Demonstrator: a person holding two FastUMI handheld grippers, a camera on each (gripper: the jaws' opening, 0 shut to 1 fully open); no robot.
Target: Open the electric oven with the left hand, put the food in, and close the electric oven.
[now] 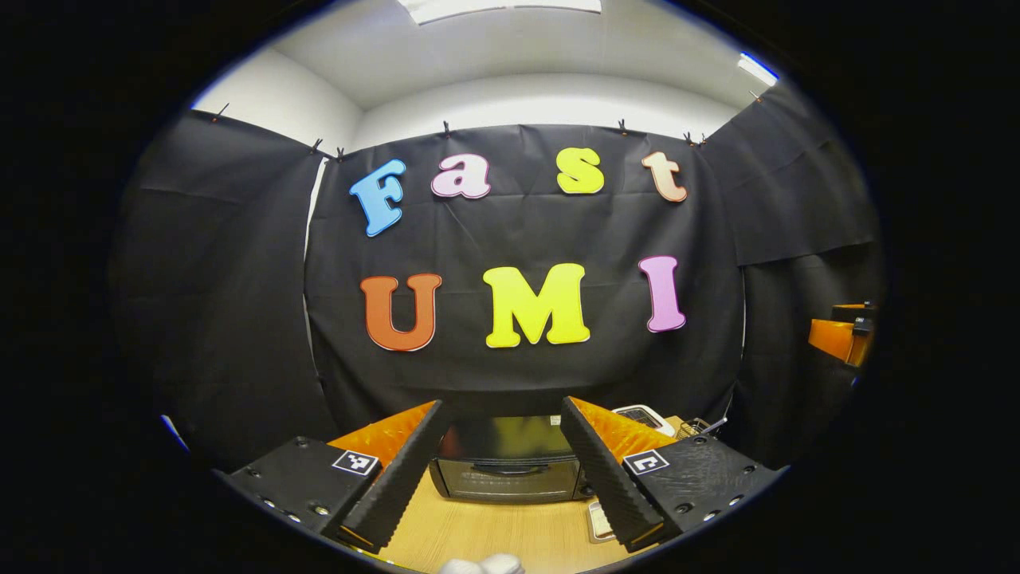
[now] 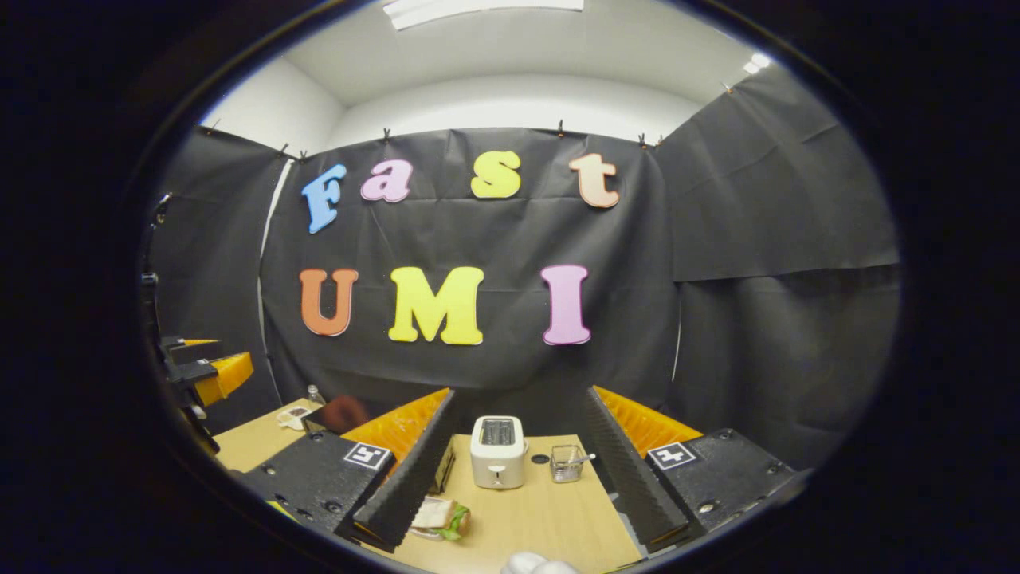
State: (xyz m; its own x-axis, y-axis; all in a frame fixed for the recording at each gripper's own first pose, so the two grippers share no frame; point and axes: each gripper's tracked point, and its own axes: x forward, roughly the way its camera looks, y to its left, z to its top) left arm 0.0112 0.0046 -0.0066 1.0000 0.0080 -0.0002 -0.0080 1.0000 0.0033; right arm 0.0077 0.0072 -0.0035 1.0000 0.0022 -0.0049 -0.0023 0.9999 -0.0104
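**Plainly, both grippers held wide above the table, oven door shut**

In the left gripper view, the left gripper [image 1: 506,470] is seen raised over a wooden table [image 1: 510,534], its two fingers spread far apart with nothing held between them. Framed in the gap between the fingers, the electric oven [image 1: 508,470] is seen standing on the table — a dark box with its glass door closed and the handle bar running across the front. Behind the oven's right side a white toaster [image 1: 644,416] is partly seen, and just beyond it a small wire-like object whose nature cannot be told. At the far right edge of this view part of the right gripper [image 1: 841,335] is seen, well apart from the oven; its fingers cannot be judged from here.

In the right gripper view, the right gripper [image 2: 522,478] is likewise held open wide and nothing is gripped. Between its fingers the toaster [image 2: 497,451] is seen upright on the table [image 2: 550,518], with a small clear glass cup [image 2: 566,463] just beside it on the right. The food — a sandwich [image 2: 440,517] with green leaf showing — is seen lying on the table near the left finger, partly hidden by it. At the left edge the left gripper [image 2: 209,373] is seen, held well off to the side.
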